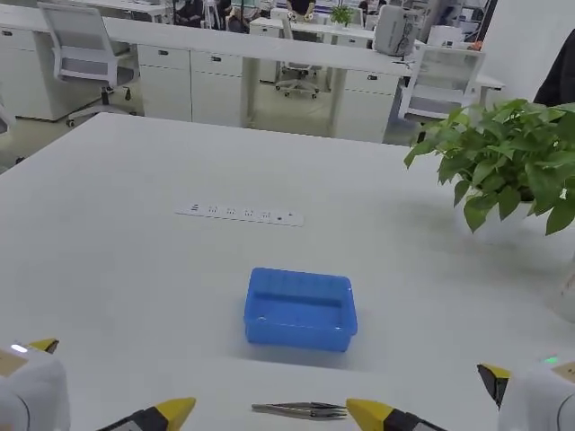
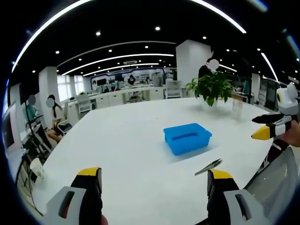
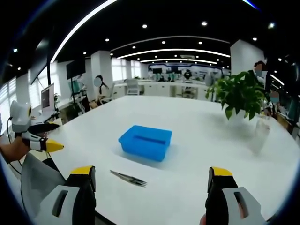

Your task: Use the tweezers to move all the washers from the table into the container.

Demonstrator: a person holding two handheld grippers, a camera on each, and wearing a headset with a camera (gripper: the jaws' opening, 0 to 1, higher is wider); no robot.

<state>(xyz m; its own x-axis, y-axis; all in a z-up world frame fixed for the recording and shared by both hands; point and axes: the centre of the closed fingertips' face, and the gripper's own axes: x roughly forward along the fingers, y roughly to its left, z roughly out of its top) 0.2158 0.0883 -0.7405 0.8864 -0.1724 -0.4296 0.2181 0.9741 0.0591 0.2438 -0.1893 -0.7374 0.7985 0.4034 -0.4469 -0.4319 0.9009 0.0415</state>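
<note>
The left tool [image 2: 154,173] and right tool [image 3: 150,170] hover, jaws wide apart, as the tweezers [image 1: 299,409] lie flat near the front edge of the desk [image 1: 135,269], before the blue container [image 1: 300,310]. A glancing pinch could skid them off; washers too small to spot.
</note>
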